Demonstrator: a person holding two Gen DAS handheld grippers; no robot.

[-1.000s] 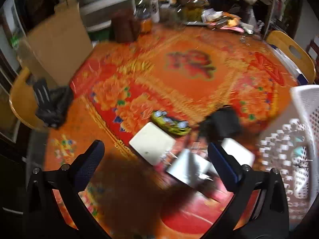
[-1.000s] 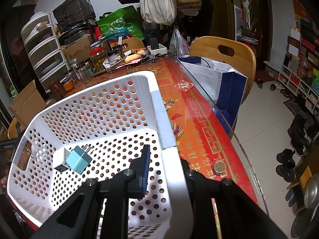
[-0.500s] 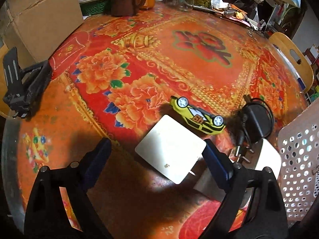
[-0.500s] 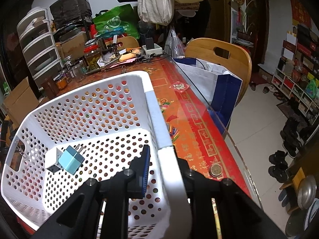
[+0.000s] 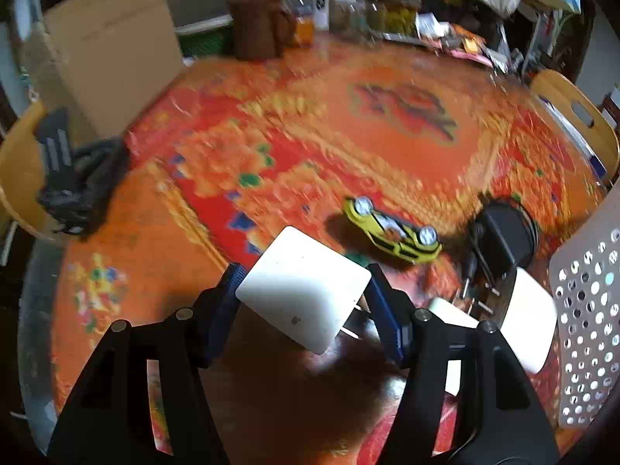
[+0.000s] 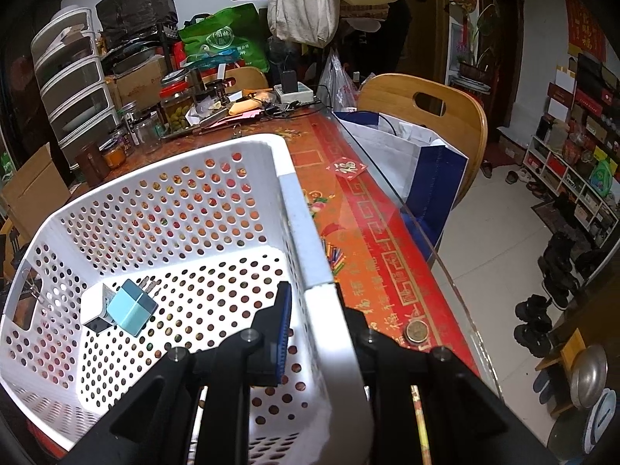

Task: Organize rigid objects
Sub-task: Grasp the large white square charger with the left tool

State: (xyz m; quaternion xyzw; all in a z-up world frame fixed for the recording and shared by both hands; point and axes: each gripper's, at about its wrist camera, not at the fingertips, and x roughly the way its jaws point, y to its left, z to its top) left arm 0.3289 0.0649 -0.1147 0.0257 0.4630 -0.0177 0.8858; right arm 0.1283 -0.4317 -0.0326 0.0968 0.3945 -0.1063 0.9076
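My left gripper [image 5: 304,286] is shut on a white square charger [image 5: 302,290] and holds it just above the table. Behind it lie a yellow toy car [image 5: 391,230] and a black adapter with cable [image 5: 503,228]. Two more white chargers [image 5: 531,321] lie to the right, next to the white perforated basket [image 5: 589,310]. My right gripper [image 6: 314,302] is shut on the basket's rim [image 6: 306,232]. Inside the basket lie a white plug [image 6: 95,306] and a light blue plug [image 6: 131,308].
A cardboard box [image 5: 108,46] and a black clamp-like object [image 5: 73,182] sit at the table's left. A brown mug [image 5: 257,25] and jars [image 5: 395,11] stand at the back. A wooden chair [image 6: 430,116] with a bag [image 6: 418,159] stands beside the glass table edge.
My left gripper has closed on the white square charger and lifted it slightly. The right gripper keeps its hold on the basket rim; the basket has barely shifted.
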